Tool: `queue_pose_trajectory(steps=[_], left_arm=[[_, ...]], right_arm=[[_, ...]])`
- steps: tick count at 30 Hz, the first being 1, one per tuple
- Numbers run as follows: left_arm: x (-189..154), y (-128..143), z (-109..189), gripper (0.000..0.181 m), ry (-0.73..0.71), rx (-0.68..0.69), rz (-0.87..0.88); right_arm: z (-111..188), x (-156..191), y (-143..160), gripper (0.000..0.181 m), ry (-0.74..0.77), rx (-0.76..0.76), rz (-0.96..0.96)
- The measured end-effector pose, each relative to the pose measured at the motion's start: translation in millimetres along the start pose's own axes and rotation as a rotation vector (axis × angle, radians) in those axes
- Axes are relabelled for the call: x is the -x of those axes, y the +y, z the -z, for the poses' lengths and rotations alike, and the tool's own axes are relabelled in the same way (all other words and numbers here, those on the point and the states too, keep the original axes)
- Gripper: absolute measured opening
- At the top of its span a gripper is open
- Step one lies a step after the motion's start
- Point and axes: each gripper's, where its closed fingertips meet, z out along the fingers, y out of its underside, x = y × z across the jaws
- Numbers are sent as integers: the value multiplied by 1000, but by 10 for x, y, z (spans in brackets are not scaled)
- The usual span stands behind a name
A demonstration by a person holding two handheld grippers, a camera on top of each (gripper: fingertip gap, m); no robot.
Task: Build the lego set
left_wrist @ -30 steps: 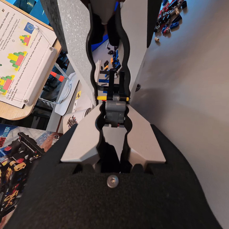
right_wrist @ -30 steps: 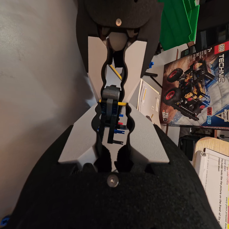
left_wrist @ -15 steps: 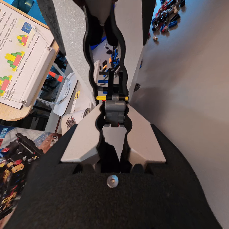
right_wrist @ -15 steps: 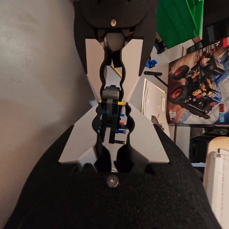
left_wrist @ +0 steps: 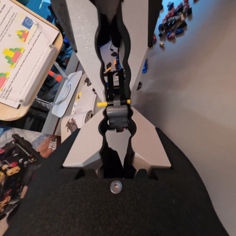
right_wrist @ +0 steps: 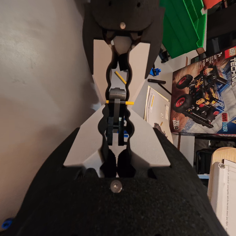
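Left wrist view: your left hand-held gripper (left_wrist: 116, 114) pinches the grey block (left_wrist: 117, 118) of the lego assembly (left_wrist: 115, 97); the right hand-held gripper (right_wrist: 116, 106) clamps its black beams (right_wrist: 114, 130), tip to tip above the table (left_wrist: 191, 114). Light, rigid plastic, probably prone to popping apart at the pins; hold the solid bodies, not the protruding yellow axle (left_wrist: 102, 104).

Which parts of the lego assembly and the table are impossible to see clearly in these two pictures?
- Left wrist view: grey motor block, sides hidden by the left claw.
- Right wrist view: black beams, blue pins mostly hidden by the right claw.
- Left wrist view: loose pieces pile, blurred, shapes unclear.
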Motion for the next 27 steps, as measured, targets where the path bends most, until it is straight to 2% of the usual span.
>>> queue_pose_trajectory(steps=[3, 6, 9, 11, 12, 14, 15, 17, 19, 21, 24, 27], left_arm=[[50, 36, 2, 25, -50, 32, -57], [122, 39, 5, 26, -70, 14, -23], [281, 104, 40, 26, -211, 68, -155], [400, 100, 85, 26, -336, 96, -283], [463, 78, 118, 26, -406, 106, -345], [574, 22, 201, 26, -547, 128, -484], [611, -14, 243, 25, -609, 133, -550], [653, -68, 292, 26, -699, 152, -643], [680, -129, 327, 26, -784, 174, -732], [679, -179, 336, 25, -843, 196, -817], [602, -227, 307, 25, -861, 191, -900], [551, -257, 299, 25, -874, 193, -932]], right_arm=[[-27, -35, 15, 24, 54, 26, 50], [-8, -103, 14, 24, 61, 42, -59], [154, -194, -19, 28, 107, 26, -156], [279, -227, -73, 31, 133, -64, -332], [314, -249, -55, 40, 141, -106, -462], [377, -337, 45, 56, 159, -207, -805], [400, -327, 36, 69, 108, -304, -1005], [418, -305, -33, 70, -14, -544, -1386], [315, -239, -28, 66, -86, -659, -1637], [248, -238, -154, 58, -172, -829, -1747], [213, -266, -276, 49, -307, -985, -1779], [179, -245, -246, 39, -291, -949, -1758]])
